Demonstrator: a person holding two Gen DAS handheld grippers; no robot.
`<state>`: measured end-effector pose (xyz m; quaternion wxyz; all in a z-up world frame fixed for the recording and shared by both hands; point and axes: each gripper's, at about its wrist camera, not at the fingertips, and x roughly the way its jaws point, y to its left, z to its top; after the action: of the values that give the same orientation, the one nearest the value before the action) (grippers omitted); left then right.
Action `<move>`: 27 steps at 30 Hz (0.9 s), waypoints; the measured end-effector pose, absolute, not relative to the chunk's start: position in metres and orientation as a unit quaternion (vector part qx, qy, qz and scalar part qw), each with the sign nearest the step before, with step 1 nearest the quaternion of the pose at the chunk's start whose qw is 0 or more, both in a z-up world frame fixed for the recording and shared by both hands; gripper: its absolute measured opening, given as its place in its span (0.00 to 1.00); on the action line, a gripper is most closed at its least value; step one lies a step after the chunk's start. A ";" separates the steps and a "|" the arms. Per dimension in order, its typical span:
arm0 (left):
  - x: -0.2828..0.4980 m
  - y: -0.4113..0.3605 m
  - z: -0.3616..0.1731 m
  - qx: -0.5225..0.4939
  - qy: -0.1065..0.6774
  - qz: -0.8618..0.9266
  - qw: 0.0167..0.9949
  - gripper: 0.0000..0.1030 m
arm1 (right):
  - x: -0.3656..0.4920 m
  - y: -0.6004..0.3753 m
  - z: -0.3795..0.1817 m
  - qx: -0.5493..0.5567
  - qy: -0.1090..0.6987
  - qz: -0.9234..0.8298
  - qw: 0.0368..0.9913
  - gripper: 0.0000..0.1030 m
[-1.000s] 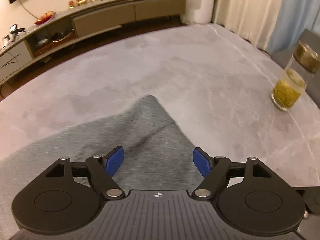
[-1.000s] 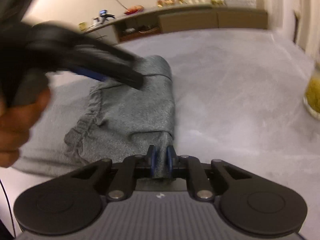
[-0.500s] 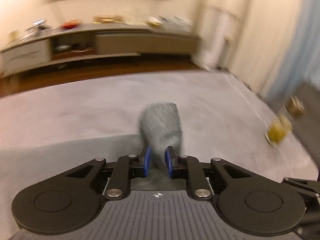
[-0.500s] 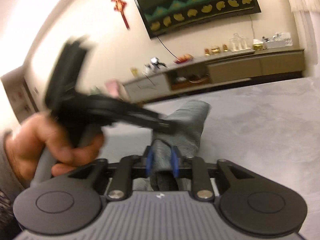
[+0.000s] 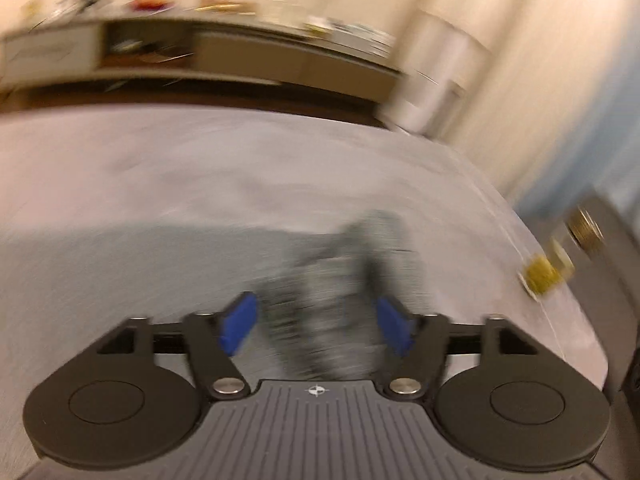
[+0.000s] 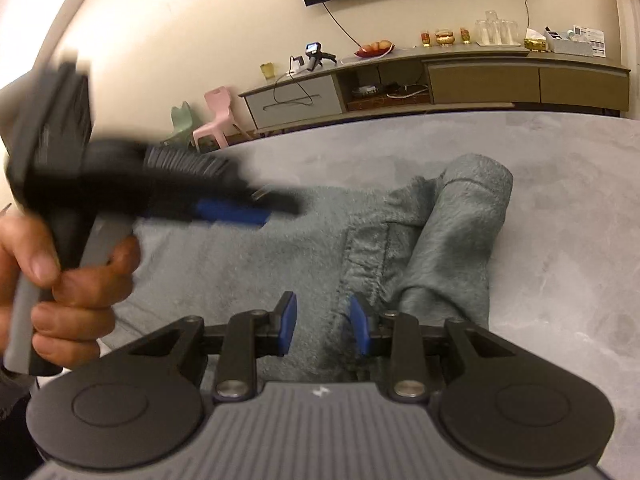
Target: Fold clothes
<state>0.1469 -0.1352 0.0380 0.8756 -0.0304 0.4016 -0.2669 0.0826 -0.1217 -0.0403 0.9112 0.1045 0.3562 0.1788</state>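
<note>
A grey fleece garment (image 6: 452,240) lies on the grey table (image 6: 560,200), with one part folded over along its right side. My right gripper (image 6: 324,322) stands open just above the near edge of the garment, a gathered seam running between its blue pads (image 6: 288,320), which do not press on it. In the left wrist view, blurred grey cloth (image 5: 332,280) shows between the wide jaws of my left gripper (image 5: 316,322), which are opening. In the right wrist view, a hand (image 6: 68,280) holds the left gripper (image 6: 276,208) above the garment's left part.
A glass jar with yellow contents (image 5: 544,272) stands near the table's right edge. Beyond the table's far edge are a long low cabinet (image 6: 480,76) with small items on it and two small plastic chairs (image 6: 216,120).
Both grippers were shut on the grey cloth and have let it go. The left gripper has swung left with its jaws wide. The garment now lies folded on the table.
</note>
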 end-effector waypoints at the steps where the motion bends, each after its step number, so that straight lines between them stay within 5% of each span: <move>1: 0.146 -0.159 0.042 -0.001 0.401 -0.284 0.871 0.80 | 0.080 -0.122 -0.040 0.105 0.360 0.181 0.909 0.30; 7: 0.150 -0.261 0.013 0.165 0.416 -0.255 0.857 0.81 | 0.052 -0.139 -0.042 0.035 0.367 0.135 0.920 0.32; 14: 0.149 -0.298 -0.014 0.232 0.432 -0.247 0.836 0.80 | 0.049 -0.165 -0.036 0.059 0.379 0.108 0.917 0.32; 17: 0.154 -0.296 -0.013 0.219 0.443 -0.245 0.835 0.80 | 0.051 -0.200 -0.034 0.133 0.364 0.052 0.920 0.61; 19: 0.160 -0.294 -0.013 0.204 0.454 -0.242 0.833 0.80 | 0.058 -0.214 -0.046 0.163 0.380 0.017 0.911 0.62; 21: 0.165 -0.297 -0.015 0.195 0.462 -0.243 0.830 0.80 | 0.067 -0.214 -0.061 0.173 0.405 0.015 0.897 0.57; 23: 0.162 -0.298 -0.012 0.191 0.463 -0.248 0.829 0.80 | 0.072 -0.205 -0.071 0.173 0.419 0.030 0.891 0.18; 27: 0.147 -0.302 0.005 0.202 0.442 -0.274 0.830 0.81 | 0.060 -0.174 -0.051 0.079 0.354 0.049 0.931 0.10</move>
<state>0.1471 -0.3018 0.0054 0.8299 0.2024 0.4416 -0.2743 0.0605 -0.1744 -0.0507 0.9306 0.0786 0.3541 0.0488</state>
